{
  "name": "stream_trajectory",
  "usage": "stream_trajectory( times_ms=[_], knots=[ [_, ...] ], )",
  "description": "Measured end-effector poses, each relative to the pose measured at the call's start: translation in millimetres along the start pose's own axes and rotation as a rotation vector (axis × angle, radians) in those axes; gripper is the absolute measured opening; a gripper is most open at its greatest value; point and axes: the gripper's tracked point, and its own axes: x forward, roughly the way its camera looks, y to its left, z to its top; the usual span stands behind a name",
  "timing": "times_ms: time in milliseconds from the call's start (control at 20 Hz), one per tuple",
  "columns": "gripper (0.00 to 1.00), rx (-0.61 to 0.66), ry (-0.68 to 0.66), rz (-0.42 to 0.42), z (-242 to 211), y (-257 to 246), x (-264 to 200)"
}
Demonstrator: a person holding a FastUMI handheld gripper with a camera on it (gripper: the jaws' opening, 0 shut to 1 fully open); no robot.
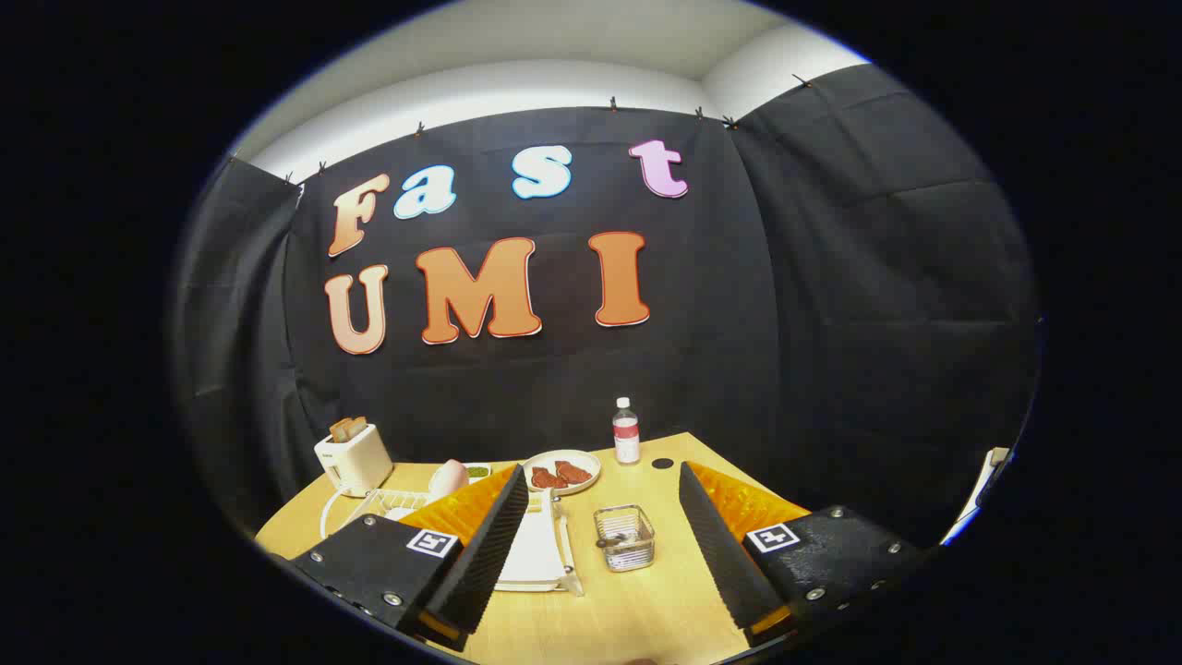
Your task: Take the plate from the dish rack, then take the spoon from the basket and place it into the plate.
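the hand-held gripper (600, 545) hung above the light wooden table (646, 610) with its two black ribbed fingers (485, 545) spread wide apart and nothing held between them. between the fingers, a little toward the right one, stood the small clear square basket (624, 538) with metal cutlery in it; whether that was the spoon could not be told. at ten o'clock from the basket lay the white wire dish rack (388, 506) on its white tray (536, 554), partly hidden behind the left finger, with a pale pink rounded plate (448, 478) standing upright in it. at eleven o'clock from the basket sat a white round dish with red pieces of food (561, 472), and at twelve o'clock a clear plastic water bottle with a red label (626, 431). a white toaster with slices of bread (353, 454) stood at ten o'clock beyond the rack
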Motion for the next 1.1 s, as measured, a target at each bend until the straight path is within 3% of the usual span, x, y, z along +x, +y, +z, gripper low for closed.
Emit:
stream_trajectory(
  times_ms=[500,1100],
  knots=[
    [0.98,-0.006,0.0,0.095,7.8,92.7,10.2],
    [0.97,-0.028,0.055,0.091,-2.5,112.8,23.0]
  ],
)
